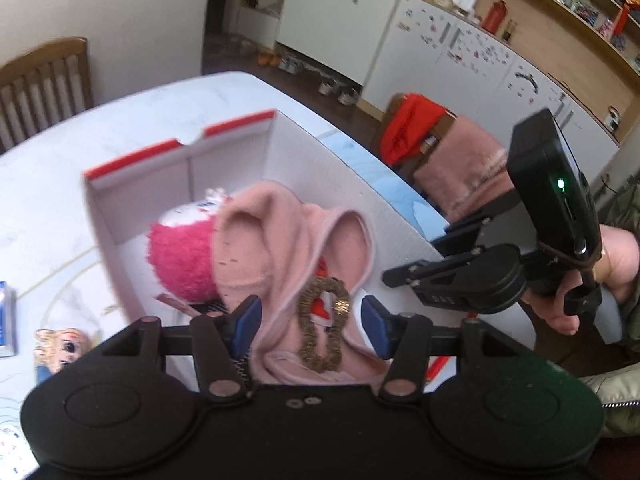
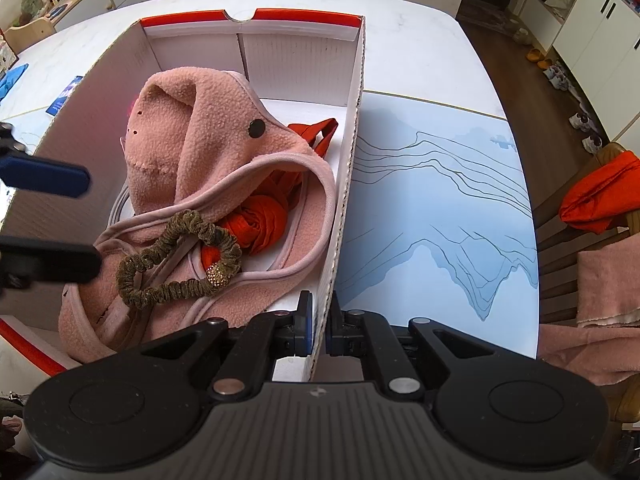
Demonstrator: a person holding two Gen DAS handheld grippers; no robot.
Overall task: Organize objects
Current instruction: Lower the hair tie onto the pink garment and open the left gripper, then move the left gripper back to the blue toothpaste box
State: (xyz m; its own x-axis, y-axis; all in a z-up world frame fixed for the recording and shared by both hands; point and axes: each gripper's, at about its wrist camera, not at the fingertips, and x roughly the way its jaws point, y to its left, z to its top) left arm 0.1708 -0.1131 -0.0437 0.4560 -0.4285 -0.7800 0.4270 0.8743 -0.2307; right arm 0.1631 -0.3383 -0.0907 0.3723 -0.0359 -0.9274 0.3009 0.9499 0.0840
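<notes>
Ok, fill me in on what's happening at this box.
A person is packing a white cardboard box on the table. The right gripper is shut on the box's near side wall. The left gripper hangs open above a pink fleece garment inside, holding nothing. An olive scrunchie lies on the fleece, with red fabric tucked underneath.

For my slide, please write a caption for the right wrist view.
Right gripper clamps the wall of the white box holding a pink fleece garment and a scrunchie.
</notes>
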